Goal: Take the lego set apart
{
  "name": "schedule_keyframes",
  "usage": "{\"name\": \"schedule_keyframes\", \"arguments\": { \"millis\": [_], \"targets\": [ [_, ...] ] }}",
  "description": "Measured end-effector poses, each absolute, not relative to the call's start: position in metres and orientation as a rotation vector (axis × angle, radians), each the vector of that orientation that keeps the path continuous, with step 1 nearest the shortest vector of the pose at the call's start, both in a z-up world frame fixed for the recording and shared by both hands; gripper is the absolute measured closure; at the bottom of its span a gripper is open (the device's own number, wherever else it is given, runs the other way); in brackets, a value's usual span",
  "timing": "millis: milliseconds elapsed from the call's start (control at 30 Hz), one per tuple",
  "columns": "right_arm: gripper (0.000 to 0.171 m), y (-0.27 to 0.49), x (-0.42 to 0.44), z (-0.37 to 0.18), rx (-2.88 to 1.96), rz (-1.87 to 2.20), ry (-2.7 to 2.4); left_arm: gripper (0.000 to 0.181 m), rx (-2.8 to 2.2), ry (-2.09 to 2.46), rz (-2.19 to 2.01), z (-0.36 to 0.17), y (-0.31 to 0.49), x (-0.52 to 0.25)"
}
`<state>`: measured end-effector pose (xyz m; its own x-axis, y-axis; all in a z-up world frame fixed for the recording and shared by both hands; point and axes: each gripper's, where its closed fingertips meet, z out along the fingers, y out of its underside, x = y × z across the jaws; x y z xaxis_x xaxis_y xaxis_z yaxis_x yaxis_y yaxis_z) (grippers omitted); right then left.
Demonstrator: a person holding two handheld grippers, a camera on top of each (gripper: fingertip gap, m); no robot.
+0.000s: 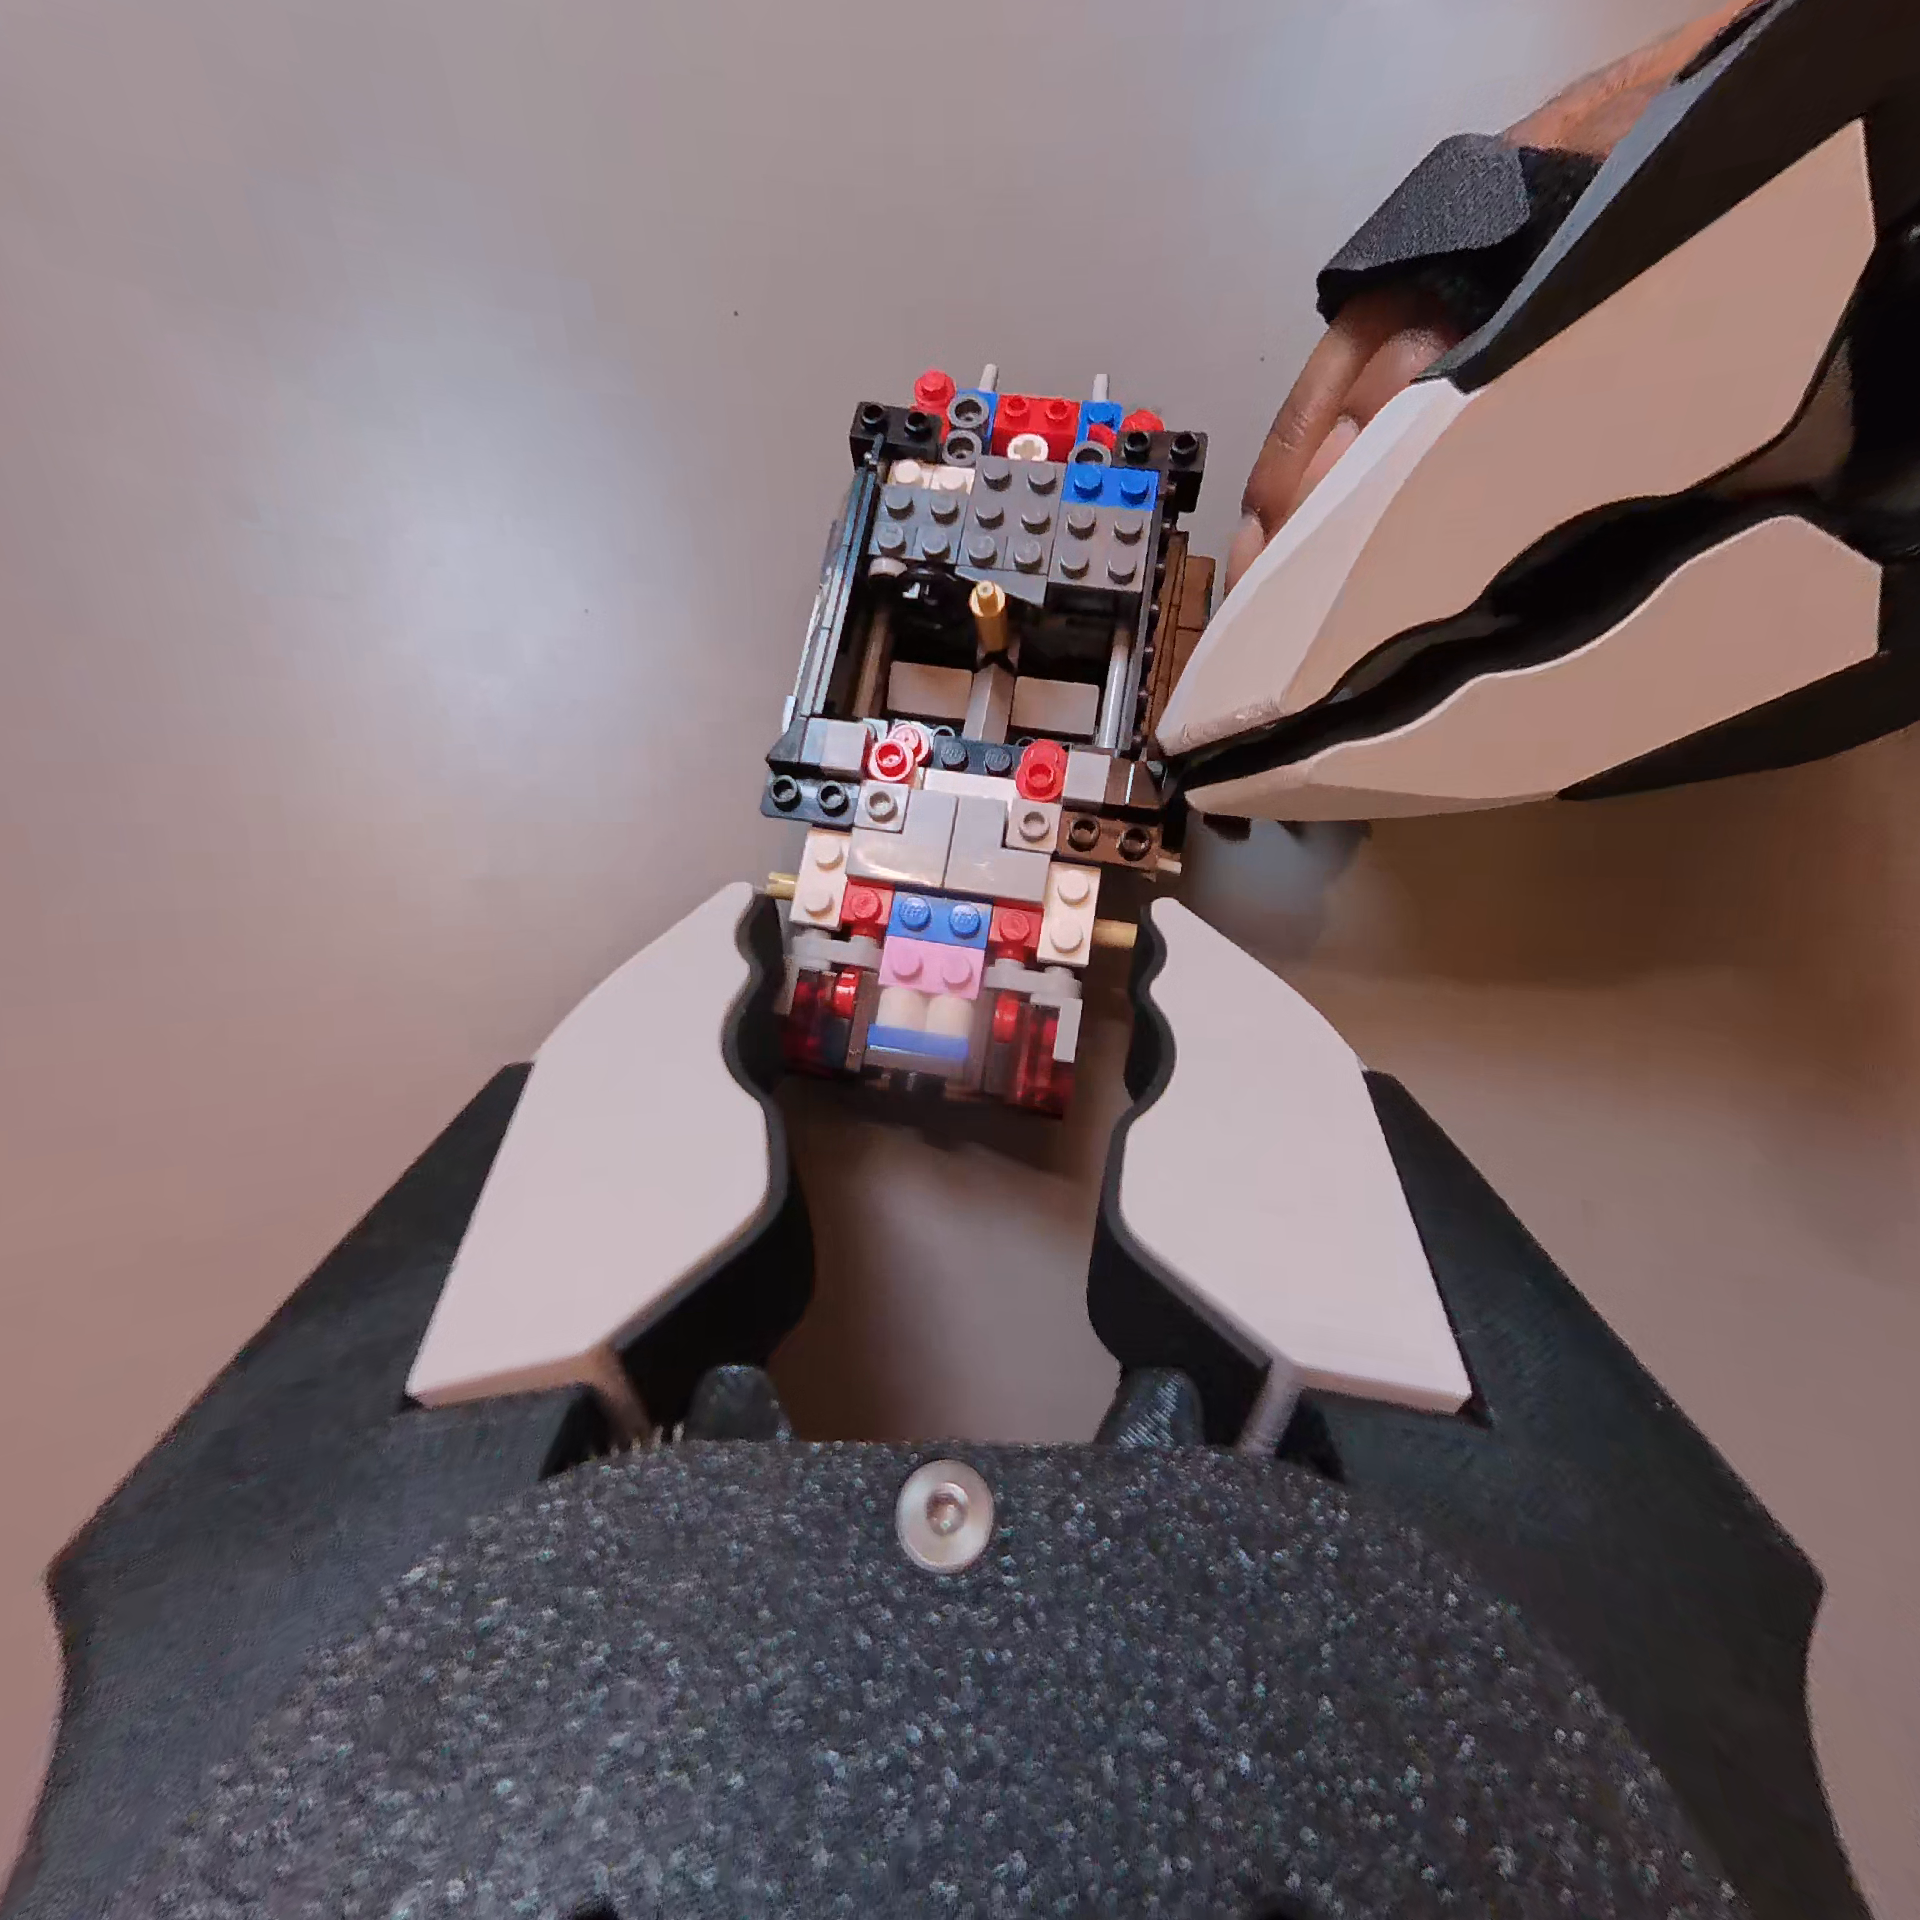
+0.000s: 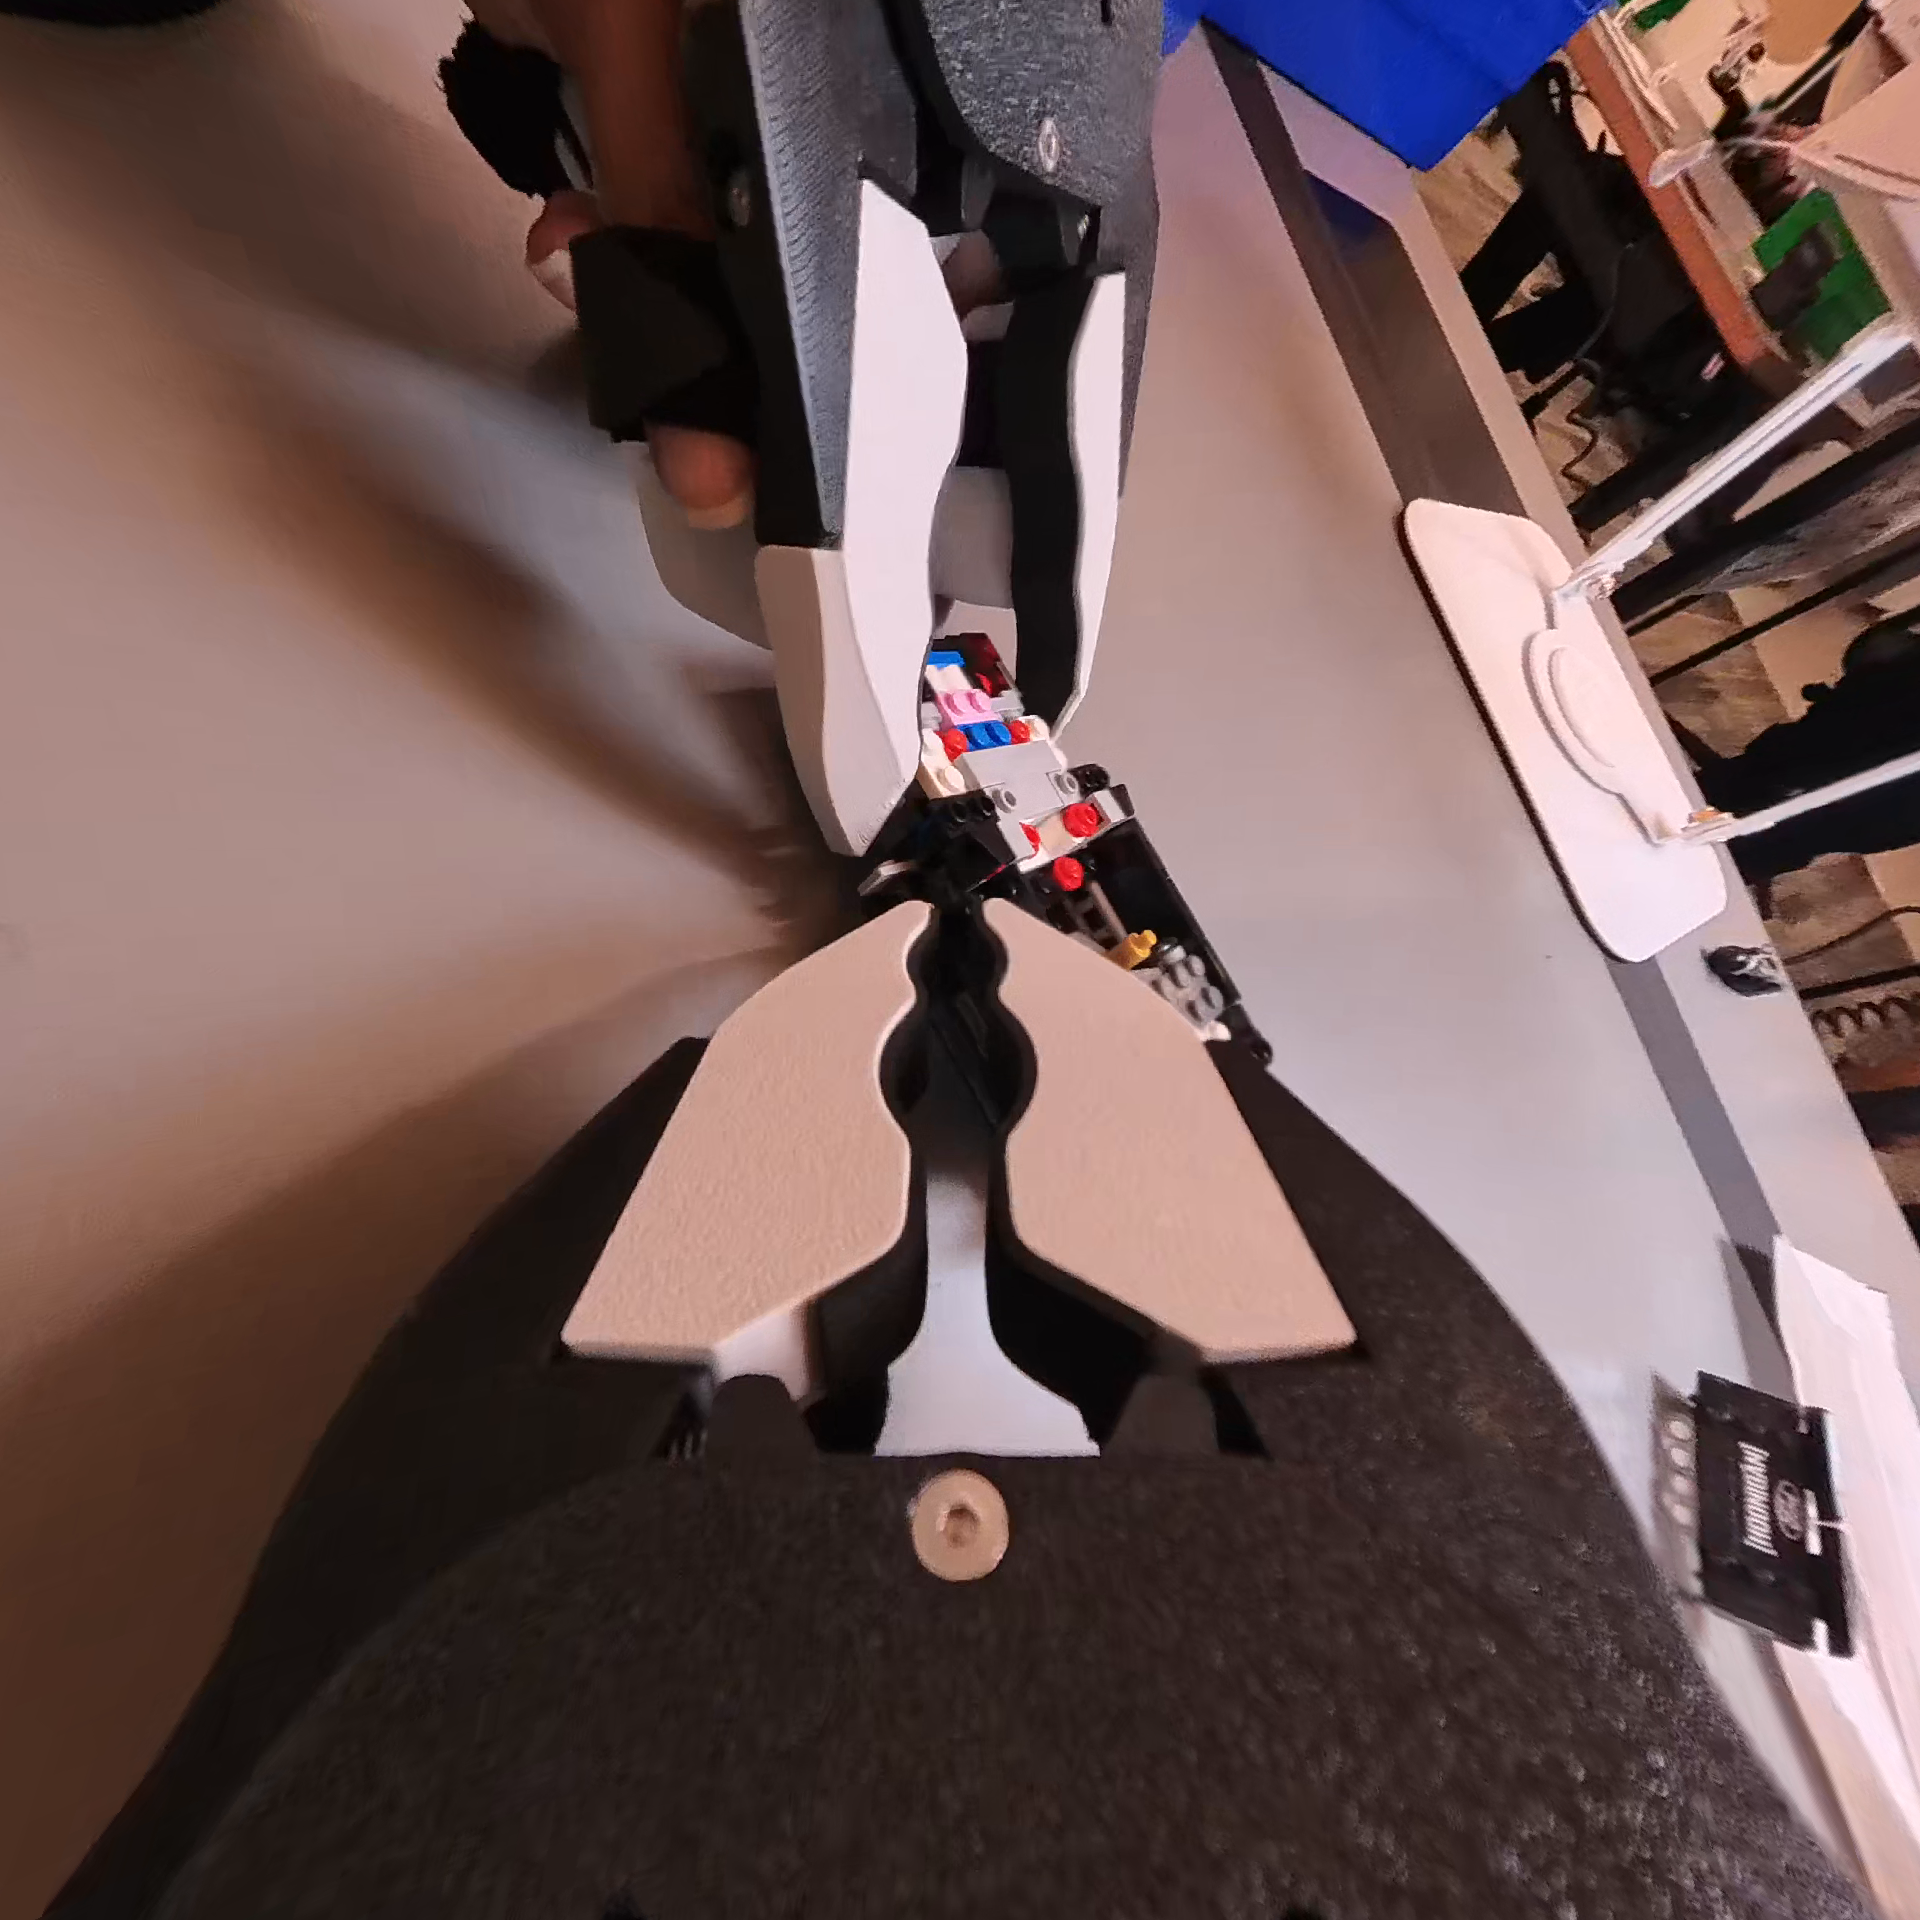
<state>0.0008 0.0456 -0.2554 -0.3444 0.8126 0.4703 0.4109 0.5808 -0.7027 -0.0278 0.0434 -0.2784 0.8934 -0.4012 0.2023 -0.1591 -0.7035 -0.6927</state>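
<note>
Your left gripper (image 1: 940,914) brackets the lego car's (image 1: 987,665) rear, fingers spread, probably to brace it. Your right gripper (image 2: 956,904) pinches its side edge, likely for prying.

Left wrist camera looking steeply down, close over the lego car (image 1: 987,727); right wrist camera facing it low from the side; both sharing the car.
</note>
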Motion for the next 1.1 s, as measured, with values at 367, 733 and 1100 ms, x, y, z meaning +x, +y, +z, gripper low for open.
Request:
{"name": "schedule_keyframes", "arguments": {
  "millis": [367, 733, 1100],
  "targets": [
    [0.169, 0.029, 0.008, -0.257, -0.913, 0.613, -1.999, 0.117, -2.327, 0.386, -0.376, -0.279, 0.047, -0.034],
    [0.169, 0.033, 0.028, -0.243, -0.971, 0.827, -1.999, 0.117, -2.306, 0.323, -0.487, -0.275, 0.049, -0.038],
    [0.169, 0.024, 0.030, -0.254, -0.982, 0.865, -2.057, 0.117, -2.296, 0.317, -0.500, -0.274, 0.049, -0.038]
  ]
}}
